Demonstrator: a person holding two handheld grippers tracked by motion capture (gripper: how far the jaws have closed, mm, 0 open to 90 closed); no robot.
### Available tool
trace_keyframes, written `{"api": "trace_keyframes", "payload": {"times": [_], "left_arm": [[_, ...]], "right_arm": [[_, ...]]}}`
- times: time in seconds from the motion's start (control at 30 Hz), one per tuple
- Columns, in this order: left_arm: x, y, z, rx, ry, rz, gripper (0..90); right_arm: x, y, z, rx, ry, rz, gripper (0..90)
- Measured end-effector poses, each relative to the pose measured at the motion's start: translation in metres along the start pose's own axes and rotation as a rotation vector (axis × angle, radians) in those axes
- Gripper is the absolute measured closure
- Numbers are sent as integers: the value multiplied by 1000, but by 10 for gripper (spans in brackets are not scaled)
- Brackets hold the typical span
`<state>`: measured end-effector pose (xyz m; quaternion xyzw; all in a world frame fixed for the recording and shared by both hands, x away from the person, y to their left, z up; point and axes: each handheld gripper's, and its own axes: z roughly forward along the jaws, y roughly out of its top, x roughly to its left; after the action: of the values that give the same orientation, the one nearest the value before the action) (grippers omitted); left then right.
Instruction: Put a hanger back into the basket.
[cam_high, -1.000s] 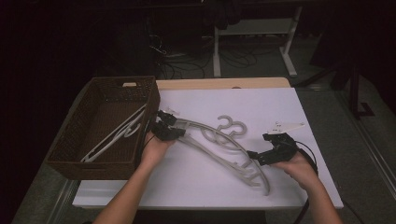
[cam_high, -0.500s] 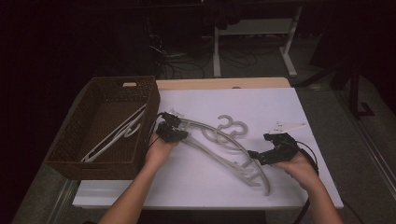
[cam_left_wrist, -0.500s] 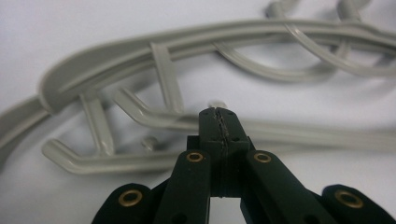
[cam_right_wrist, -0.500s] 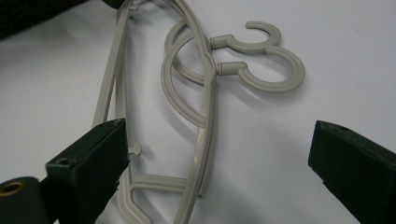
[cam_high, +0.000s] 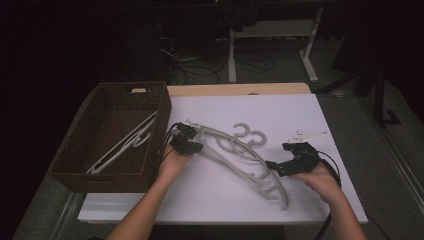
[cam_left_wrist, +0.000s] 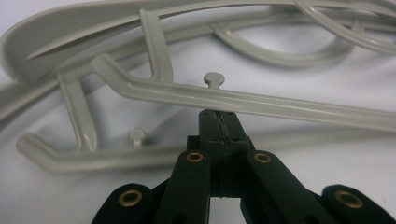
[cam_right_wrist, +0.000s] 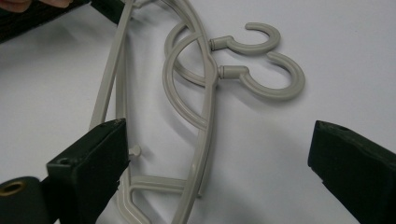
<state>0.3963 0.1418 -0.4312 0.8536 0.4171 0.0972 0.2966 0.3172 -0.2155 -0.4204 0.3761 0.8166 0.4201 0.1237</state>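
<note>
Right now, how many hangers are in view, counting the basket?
3, perhaps more. Two grey hangers lie overlapped on the white table, their hooks side by side, between the left gripper and right gripper. One white hanger lies in the basket; another may sit beneath it.

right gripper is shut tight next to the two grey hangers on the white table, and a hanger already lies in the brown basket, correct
Not quite: the right gripper is open, not shut. The right gripper view shows its jaws standing wide apart. The rest holds: it sits beside the two grey hangers on the white table, and a hanger lies in the brown basket.
</note>
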Motion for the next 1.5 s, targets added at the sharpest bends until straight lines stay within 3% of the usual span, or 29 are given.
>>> {"api": "trace_keyframes", "payload": {"times": [0.23,0.37,0.5,0.63,0.77,0.9,1.03,1.33,1.5], "left_arm": [[13,31,12,-4,12,-21,900],[17,46,22,19,17,-37,900],[12,41,16,9,19,-9,900],[9,27,12,36,24,6,900],[4,18,19,51,-1,9,900],[4,22,28,37,-11,-8,900],[2,34,37,30,-17,-7,900],[-12,71,53,32,-6,42,900],[-15,84,62,36,1,59,900]], "right_arm": [[0,0,-1,-3,1,-1,50],[0,0,0,-1,2,-1,50],[-2,-2,-3,-12,4,11,54],[-5,-4,-3,-5,-3,21,56],[-4,-3,-2,-3,-8,18,57],[-3,-3,-1,1,-11,13,57],[-4,-3,-1,-2,-8,15,57],[-5,-4,0,0,-2,21,57],[-5,-4,0,1,-2,17,57]]}}
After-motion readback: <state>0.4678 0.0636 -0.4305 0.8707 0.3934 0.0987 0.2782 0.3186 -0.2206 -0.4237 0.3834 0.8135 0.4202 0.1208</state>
